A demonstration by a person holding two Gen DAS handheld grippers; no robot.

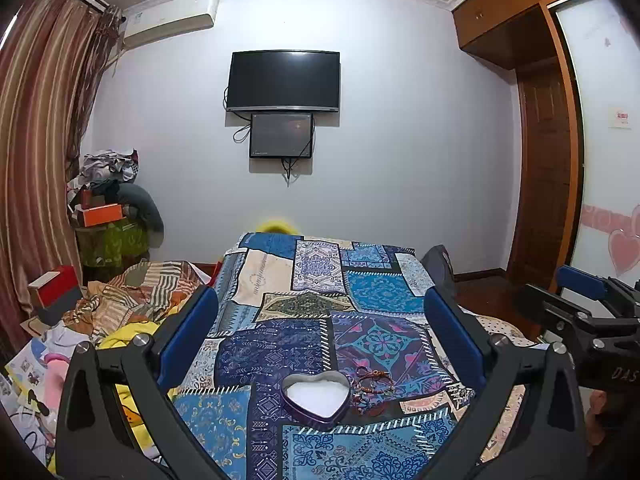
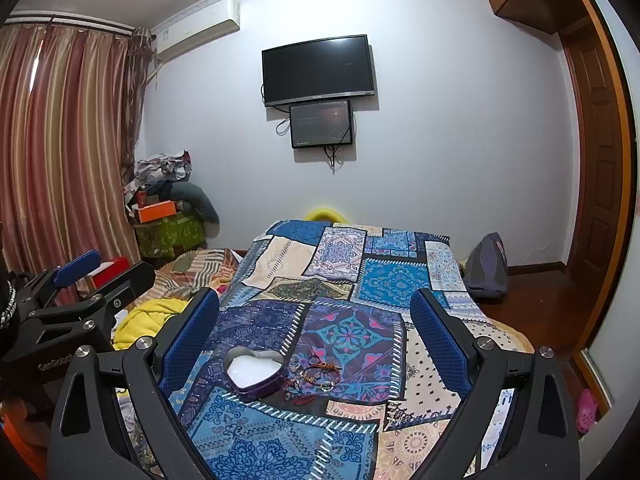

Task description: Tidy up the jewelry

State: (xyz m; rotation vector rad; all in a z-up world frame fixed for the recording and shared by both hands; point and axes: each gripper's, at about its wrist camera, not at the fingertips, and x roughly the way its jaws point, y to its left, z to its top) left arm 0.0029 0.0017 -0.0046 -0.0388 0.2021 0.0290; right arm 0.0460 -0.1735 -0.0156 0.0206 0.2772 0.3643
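A purple heart-shaped tin point(image 1: 314, 399) with white padding inside lies open on the patchwork bedspread point(image 1: 320, 304); it also shows in the right wrist view point(image 2: 255, 374). A small pile of bracelets and rings point(image 1: 372, 388) lies just right of it, also seen in the right wrist view point(image 2: 314, 376). My left gripper point(image 1: 320, 308) is open and empty, held above and short of the tin. My right gripper point(image 2: 314, 308) is open and empty, likewise above the bed. Each gripper shows at the edge of the other's view: the right one point(image 1: 580, 312), the left one point(image 2: 76, 280).
Crumpled clothes and a yellow cloth point(image 1: 128, 320) lie left of the bed. Boxes and a pile of things point(image 1: 108, 208) stand by the curtain. A dark bag point(image 2: 486, 266) sits on the floor at the right. A TV point(image 1: 284, 80) hangs on the far wall.
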